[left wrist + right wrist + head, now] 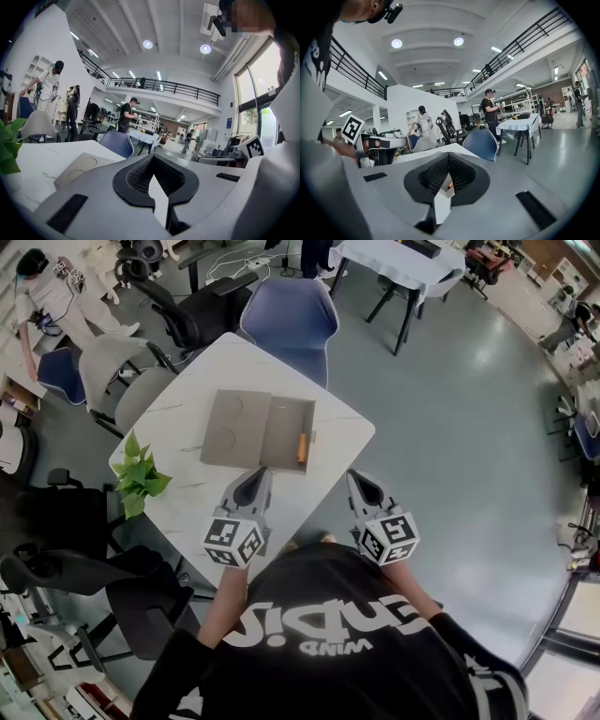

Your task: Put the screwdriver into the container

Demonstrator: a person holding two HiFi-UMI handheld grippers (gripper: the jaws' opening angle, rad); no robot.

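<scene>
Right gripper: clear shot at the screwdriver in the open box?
Probably yes. The right gripper sits just short of the container, jaws shut and empty, with only bare table between. The screwdriver lies exposed inside, lid folded away.

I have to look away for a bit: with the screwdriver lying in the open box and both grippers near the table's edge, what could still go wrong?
1. The container is open, with its lid lying flat to the left. The screwdriver lies against the right wall, so a knock might tip it out.
2. If the shut left gripper reaches for the lid, it would pass near the plant and might clip it.
</scene>
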